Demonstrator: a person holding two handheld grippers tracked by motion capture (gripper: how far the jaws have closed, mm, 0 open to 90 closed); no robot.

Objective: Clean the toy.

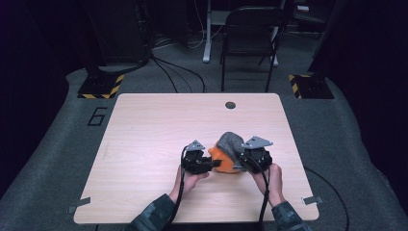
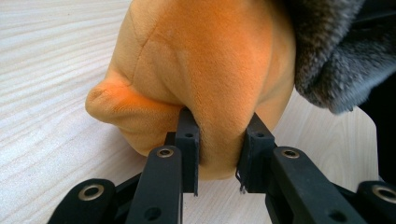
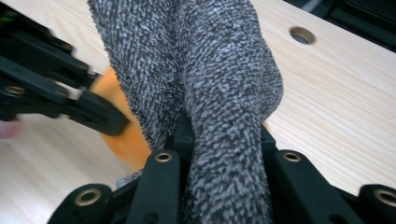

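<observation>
Two grippers pinched one toy: the left gripper (image 2: 219,154) squeezed the orange plush (image 2: 205,70), while the right gripper (image 3: 224,149) apparently clamped its grey fabric (image 3: 205,70).

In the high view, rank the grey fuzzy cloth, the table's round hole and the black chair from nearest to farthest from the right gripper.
1. grey fuzzy cloth: pinched in the right gripper.
2. round hole: near the table's far edge.
3. black chair: on the floor beyond the table.
</observation>
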